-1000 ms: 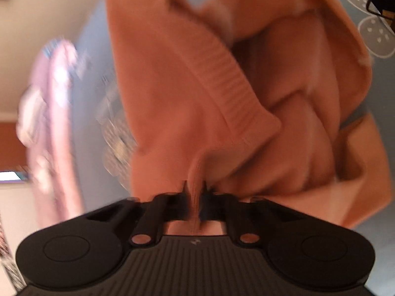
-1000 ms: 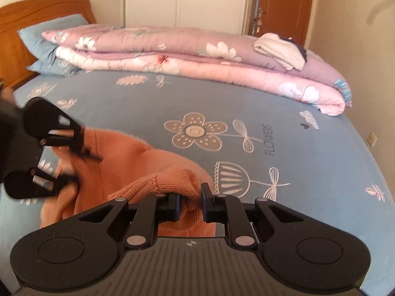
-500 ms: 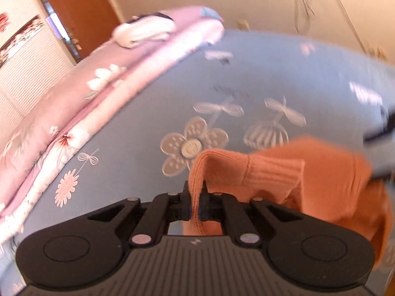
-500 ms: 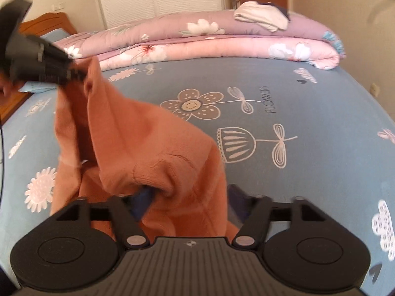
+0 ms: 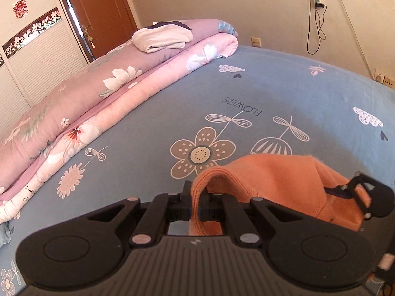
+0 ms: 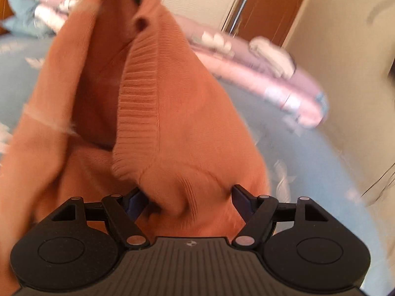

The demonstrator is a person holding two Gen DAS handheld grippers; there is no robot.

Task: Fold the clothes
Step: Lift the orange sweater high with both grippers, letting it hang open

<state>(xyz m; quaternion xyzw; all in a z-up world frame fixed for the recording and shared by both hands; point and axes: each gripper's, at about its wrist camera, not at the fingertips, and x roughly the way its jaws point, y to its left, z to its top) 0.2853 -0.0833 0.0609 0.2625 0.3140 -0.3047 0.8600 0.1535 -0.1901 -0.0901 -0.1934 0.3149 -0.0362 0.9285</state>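
An orange knit sweater (image 5: 279, 177) hangs above the blue flowered bed sheet (image 5: 308, 98). My left gripper (image 5: 195, 207) is shut on its ribbed edge and holds it up. In the right wrist view the sweater (image 6: 172, 113) fills the middle and drapes down between my right gripper's jaws. My right gripper (image 6: 186, 197) is open, with the cloth bunched between its spread fingers (image 6: 240, 194). The right gripper also shows at the right edge of the left wrist view (image 5: 365, 197), against the sweater.
A folded pink floral quilt (image 5: 98, 93) lies along the far side of the bed with a folded white garment (image 5: 160, 37) on top. A wooden door (image 5: 98, 12) and white wardrobe (image 5: 37, 56) stand behind. Cables hang on the wall (image 5: 313, 24).
My right gripper opened from shut on the sweater. My left gripper lifted the sweater's ribbed edge high, so the sweater now hangs in front of the right camera.
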